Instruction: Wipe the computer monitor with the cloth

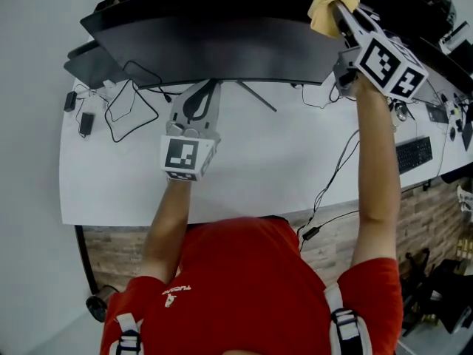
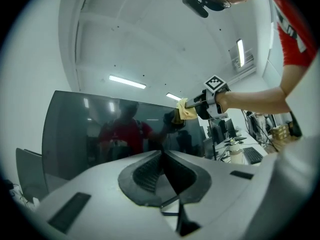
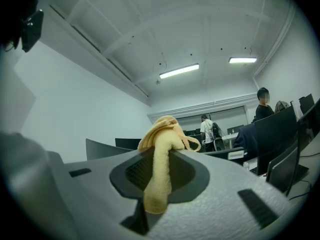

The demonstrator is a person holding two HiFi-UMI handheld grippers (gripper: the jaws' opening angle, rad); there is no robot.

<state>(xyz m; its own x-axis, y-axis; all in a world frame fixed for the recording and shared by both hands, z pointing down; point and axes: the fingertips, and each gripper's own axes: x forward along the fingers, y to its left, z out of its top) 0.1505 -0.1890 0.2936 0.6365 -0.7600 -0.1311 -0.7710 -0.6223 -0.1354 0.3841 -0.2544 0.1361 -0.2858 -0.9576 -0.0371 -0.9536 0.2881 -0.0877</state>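
cloth (image 1: pixel 329 0) in right tool (image 1: pixel 338 11), at monitor (image 1: pixel 214 43) corner

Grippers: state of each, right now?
Left gripper: jaws closed, nothing between them.
Right gripper: jaws closed on the cloth.

left gripper (image 1: pixel 201 98): grey plastic, two-jaw, jaws closed tip to tip, nothing between | left forearm (image 1: pixel 166 220): bare, reaching forward | right gripper (image 1: pixel 335 6): farther out and to the right of the left one, jaws clamped on a bunched yellow fleecy cloth (image 1: pixel 325 12) spilling past its tips | right arm (image 1: pixel 377 176): bare, stretched almost straight
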